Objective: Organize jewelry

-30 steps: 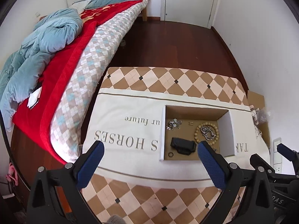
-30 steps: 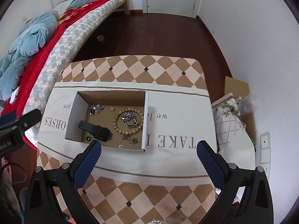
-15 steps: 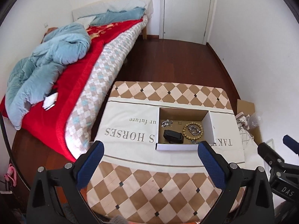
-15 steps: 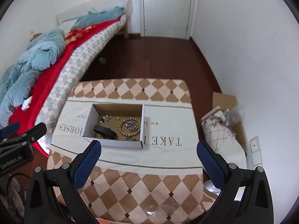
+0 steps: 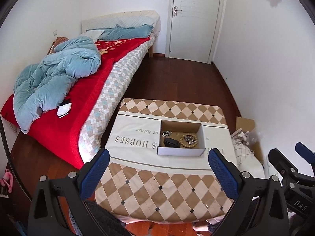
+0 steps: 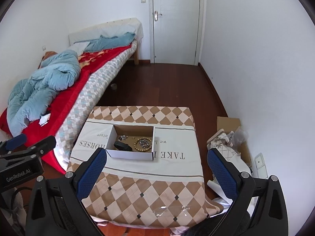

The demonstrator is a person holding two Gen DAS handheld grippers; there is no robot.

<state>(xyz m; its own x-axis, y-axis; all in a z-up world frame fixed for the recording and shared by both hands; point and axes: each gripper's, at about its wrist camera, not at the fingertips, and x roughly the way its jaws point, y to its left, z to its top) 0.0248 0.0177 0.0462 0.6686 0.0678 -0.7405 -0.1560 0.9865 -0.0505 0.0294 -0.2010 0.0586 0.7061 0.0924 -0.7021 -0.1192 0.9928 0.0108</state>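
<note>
A shallow cardboard box [image 5: 180, 151] [image 6: 130, 154] rests on the white printed cloth of a small table. Inside it lie a wooden bead bracelet [image 5: 188, 140] [image 6: 143, 143] with a silver chain piece in its ring, a black band [image 5: 171, 142] [image 6: 123, 146] and a small silver cluster [image 5: 166, 133] [image 6: 123, 137]. My left gripper [image 5: 158, 169] hangs open, well back from and above the box, with nothing between its fingers. My right gripper [image 6: 157, 169] is open too, equally far back and empty. Each gripper shows at the edge of the other's view.
The table has a checked cover [image 5: 157, 192] under the white cloth [image 6: 135, 165]. A bed [image 5: 65, 90] with red and blue bedding runs along the left. Bags and cardboard [image 6: 228, 139] lie on the floor at the right wall. A white door [image 6: 175, 19] stands closed at the far end.
Both grippers have pulled back and up from the box, which now looks much smaller. The whole table and room have come into view. Both stay open and empty.
</note>
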